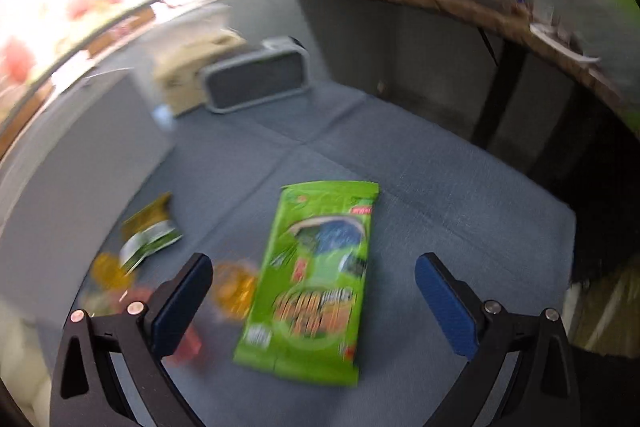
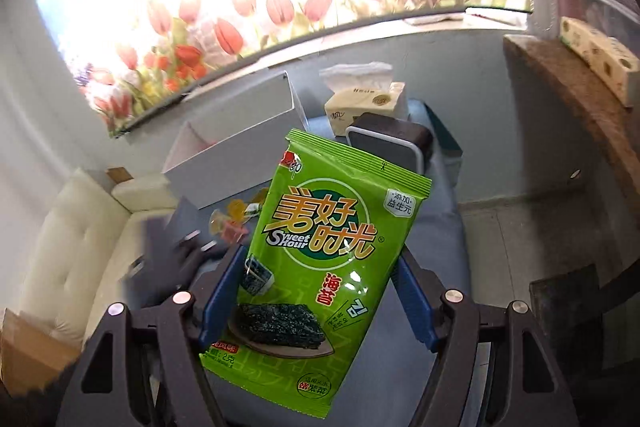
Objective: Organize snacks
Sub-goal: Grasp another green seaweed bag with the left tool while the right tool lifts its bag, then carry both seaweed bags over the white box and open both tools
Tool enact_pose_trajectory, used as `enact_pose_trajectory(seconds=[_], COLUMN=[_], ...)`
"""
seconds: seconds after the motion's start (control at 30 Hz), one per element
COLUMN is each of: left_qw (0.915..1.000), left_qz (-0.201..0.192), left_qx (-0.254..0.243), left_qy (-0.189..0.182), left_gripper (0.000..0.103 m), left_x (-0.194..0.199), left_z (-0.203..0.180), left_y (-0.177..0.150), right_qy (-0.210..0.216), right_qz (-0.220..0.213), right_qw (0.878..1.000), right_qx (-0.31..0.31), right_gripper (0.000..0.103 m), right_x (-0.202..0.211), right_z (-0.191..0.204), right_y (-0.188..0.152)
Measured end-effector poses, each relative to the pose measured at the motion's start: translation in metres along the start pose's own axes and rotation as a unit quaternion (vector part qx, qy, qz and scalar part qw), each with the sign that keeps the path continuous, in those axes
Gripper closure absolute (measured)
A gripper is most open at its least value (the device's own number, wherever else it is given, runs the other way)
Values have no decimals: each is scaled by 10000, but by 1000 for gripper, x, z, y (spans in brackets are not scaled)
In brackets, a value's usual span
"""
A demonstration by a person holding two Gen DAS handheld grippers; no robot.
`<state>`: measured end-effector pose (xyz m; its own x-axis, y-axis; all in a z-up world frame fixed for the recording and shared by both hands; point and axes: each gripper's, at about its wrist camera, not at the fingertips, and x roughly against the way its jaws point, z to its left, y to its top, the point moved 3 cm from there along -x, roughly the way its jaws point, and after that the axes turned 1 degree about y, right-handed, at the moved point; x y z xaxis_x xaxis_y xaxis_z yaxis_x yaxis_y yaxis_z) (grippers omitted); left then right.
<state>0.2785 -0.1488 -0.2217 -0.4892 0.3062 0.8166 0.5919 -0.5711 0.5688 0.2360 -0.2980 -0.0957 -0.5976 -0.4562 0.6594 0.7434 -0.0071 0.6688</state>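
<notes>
Between the blue pads of the right claw (image 2: 320,291) a green seaweed packet (image 2: 332,267) was held by its two long edges, lifted clear of the blue-grey surface (image 2: 444,239) and tilted, its top seal pointing away from the claw. The packet was judged very light, thin and soft — glossy film that could slip and crumple, with brittle sheets inside that hard squeezing would crack. A hold across the width near the lower half, as seen, seemed sound; the flat sealed ends would offer a firmer pinch.

The left claw (image 1: 316,301) stood wide and empty above the same surface. Directly ahead of it, between the lines of its fingers, a second green packet (image 1: 316,279) lay flat, untouched, and was expected to handle alike. To the left of that claw, blurred, small orange and pink sweets (image 1: 234,291) and a yellow-green sachet (image 1: 150,231) were scattered — probably light, and awkward for wide pads.

Farther off, beyond the right claw's packet and to its left, an open white box (image 2: 236,147) was seen; its interior looked bare, though part of it was hidden. Behind it a tissue pack (image 2: 368,99) with a sheet drawn up and a dark grey case (image 2: 392,143) stood near the window sill.
</notes>
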Motion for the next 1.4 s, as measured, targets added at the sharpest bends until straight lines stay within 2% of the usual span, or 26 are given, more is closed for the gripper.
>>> enact_pose_trajectory(seconds=[0.1,0.3,0.57,0.7,0.77,0.83,0.93,1.07,1.13,1.23,1.33,1.4], left_qw=[9993,9966,9957,9968,9973,9967,9980,9988,9992,9970,9925,9864], left_qz=[368,599,835,642,554,612,491,158,-44,-515,-875,-1139], left_qx=[-46,335,106,147,66,74,36,233,247,527,852,1123], left_qy=[-35,-458,-394,-451,-480,-525,-400,-408,-314,-227,76,369], left_gripper=[0,0,1,13,33,34,36,38,38,38,37,37], left_x=[-31,-52,-72,-67,-60,-58,-54,-31,-11,36,79,112], left_z=[0,9,8,9,9,10,12,17,18,24,37,49], left_y=[12,22,13,12,13,12,11,16,20,23,22,15], right_qy=[59,228,499,526,541,541,581,551,536,522,478,342], right_qz=[-127,-239,-268,-263,-246,-248,-247,-239,-253,-246,-221,-184], right_qw=[9999,9994,9984,9983,9982,9982,9980,9982,9982,9983,9985,9988], right_qx=[-74,-63,28,18,-6,-26,-36,-20,-24,45,156,293], right_gripper=[26,26,26,26,26,26,26,26,26,26,26,26], right_x=[25,60,71,69,68,66,65,66,67,66,56,42], right_z=[-6,-6,6,9,10,10,12,13,13,16,20,24], right_y=[-13,-36,-50,-52,-52,-53,-54,-56,-57,-55,-51,-46])
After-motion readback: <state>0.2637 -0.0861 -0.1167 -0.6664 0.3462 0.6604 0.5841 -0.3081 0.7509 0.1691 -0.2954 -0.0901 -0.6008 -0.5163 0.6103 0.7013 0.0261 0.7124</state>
